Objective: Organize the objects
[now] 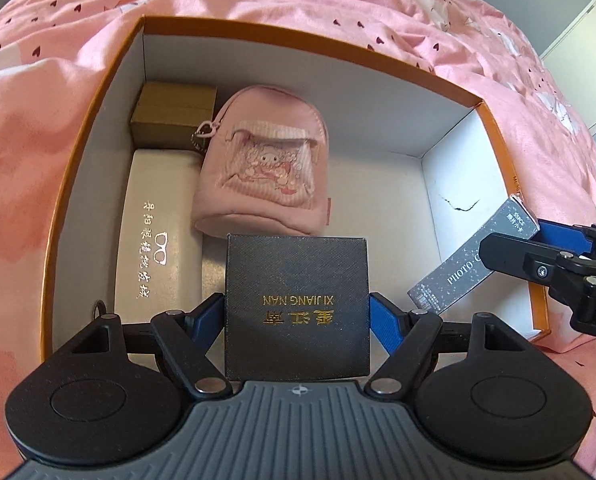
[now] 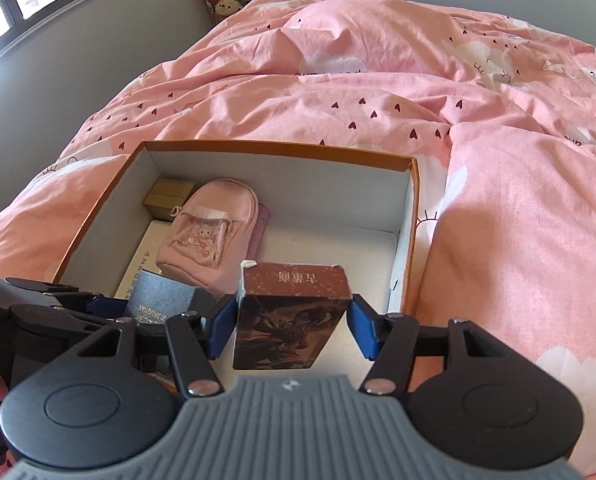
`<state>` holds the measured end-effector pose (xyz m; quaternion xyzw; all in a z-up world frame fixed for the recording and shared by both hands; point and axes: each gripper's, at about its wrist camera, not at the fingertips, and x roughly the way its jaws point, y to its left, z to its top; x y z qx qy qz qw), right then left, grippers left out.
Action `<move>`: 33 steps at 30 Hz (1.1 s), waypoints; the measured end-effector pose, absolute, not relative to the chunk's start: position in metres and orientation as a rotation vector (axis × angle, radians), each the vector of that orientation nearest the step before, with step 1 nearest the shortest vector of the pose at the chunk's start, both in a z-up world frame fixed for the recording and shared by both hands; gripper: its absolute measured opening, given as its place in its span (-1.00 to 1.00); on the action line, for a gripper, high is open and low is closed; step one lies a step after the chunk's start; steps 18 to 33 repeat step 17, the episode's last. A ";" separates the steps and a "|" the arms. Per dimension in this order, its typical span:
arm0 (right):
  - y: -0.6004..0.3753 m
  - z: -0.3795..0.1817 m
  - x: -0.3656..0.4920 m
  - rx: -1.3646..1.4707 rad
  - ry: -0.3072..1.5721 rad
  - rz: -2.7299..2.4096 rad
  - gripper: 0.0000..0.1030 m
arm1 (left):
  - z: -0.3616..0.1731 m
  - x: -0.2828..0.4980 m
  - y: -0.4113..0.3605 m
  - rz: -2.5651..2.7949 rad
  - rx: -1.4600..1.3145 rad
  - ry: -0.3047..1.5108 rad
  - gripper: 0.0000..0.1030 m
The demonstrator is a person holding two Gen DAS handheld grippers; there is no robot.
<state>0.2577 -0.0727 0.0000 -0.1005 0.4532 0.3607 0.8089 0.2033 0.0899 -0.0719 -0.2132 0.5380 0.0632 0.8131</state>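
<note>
Open cardboard box [image 1: 98, 92] on a pink bedspread [image 1: 26, 128] printed with small dark hearts; orange outside, white inside, lid off. Inside, at the far left corner: a small gold-brown carton [image 1: 174, 116]. Just nearer along the left wall: a long cream glasses case [image 1: 158, 224], stamped in gold with a spectacles outline and a row of Chinese characters too small to read. Beside both, toward the middle of the far half: a pink pouch [image 1: 262, 168] shaped like a little backpack, cartoon figure on its front pocket, heart-shaped zip pull hanging at its upper left. Right half of the box floor bare; a dark crack-like mark on the right inner wall.

Black square box [image 1: 296, 304], textured surface, gold lettering "XI JIANG NAN" above three gold Chinese characters, seen upside down from the left wrist. Clamped between the blue pads of the left gripper [image 1: 296, 312], at the box's near edge, above the floor just in front of the pouch.

Slim dark card box [image 2: 294, 316], brown-toned with speckles and a picture on its face, Chinese characters on the end flap; grey and starred from the left wrist view, with "PHOTO C…" legible. Gripped by the right gripper [image 2: 294, 320] over the near right corner of the cardboard box.
</note>
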 end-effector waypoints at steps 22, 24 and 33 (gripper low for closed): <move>-0.043 -0.038 0.280 -0.292 1.149 0.843 0.21 | -0.092 0.206 0.098 0.152 -0.414 1.244 0.77; -0.043 -0.038 0.280 -0.292 1.149 0.843 0.21 | -0.092 0.206 0.098 0.152 -0.414 1.244 0.77; -0.043 -0.038 0.280 -0.292 1.149 0.843 0.21 | -0.092 0.206 0.098 0.152 -0.414 1.244 0.77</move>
